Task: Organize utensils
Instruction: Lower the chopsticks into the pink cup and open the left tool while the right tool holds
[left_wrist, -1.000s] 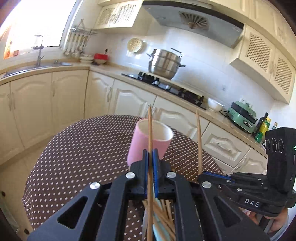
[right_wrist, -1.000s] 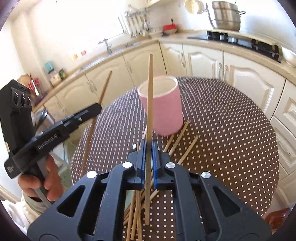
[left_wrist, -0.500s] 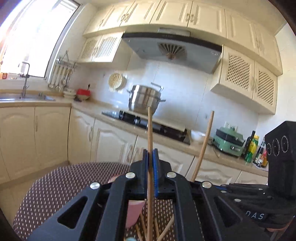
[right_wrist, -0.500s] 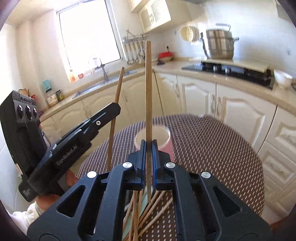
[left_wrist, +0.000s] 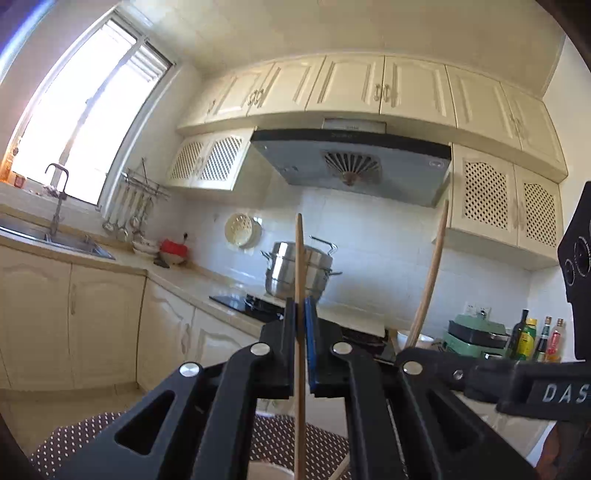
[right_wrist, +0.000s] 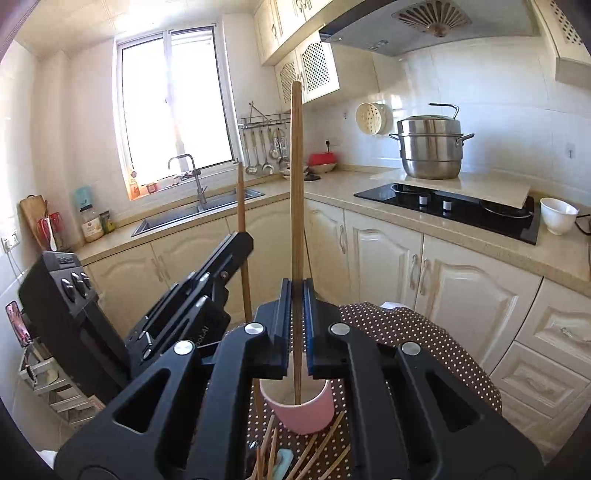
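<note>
over on the left the left gripper (right_wrist: 236, 247) was pinched tight on a wooden chopstick (right_wrist: 242, 236), the stick standing nearly upright through its fingers with its upper end well above them. i couldn't see from the right-hand camera where that stick's bottom end sat; in the left gripper's own view it ran down toward a pale rim at the very bottom edge, most likely the cup's, though i couldn't be sure. just to the right of it the right gripper (right_wrist: 296, 328) had its jaws closed to a narrow slit, holding a second chopstick (right_wrist: 296, 184) by its middle. this one stood upright too, its long axis straight up and down, and its lower tip reached inside the mouth of the pink cup (right_wrist: 303, 415), which stood on the dotted tablecloth (right_wrist: 424, 332) right beneath the fingers. so the cup lay directly below and a touch ahead of the right gripper, and that hand looked the better lined up of the two. my guess was that letting go there would drop the stick straight in, provided it stayed vertical. more loose chopsticks (right_wrist: 317, 448) lay scattered flat on the cloth in front of the cup, waiting their turn. further right, the steel pot (right_wrist: 430, 147) sat on the hob.
</note>
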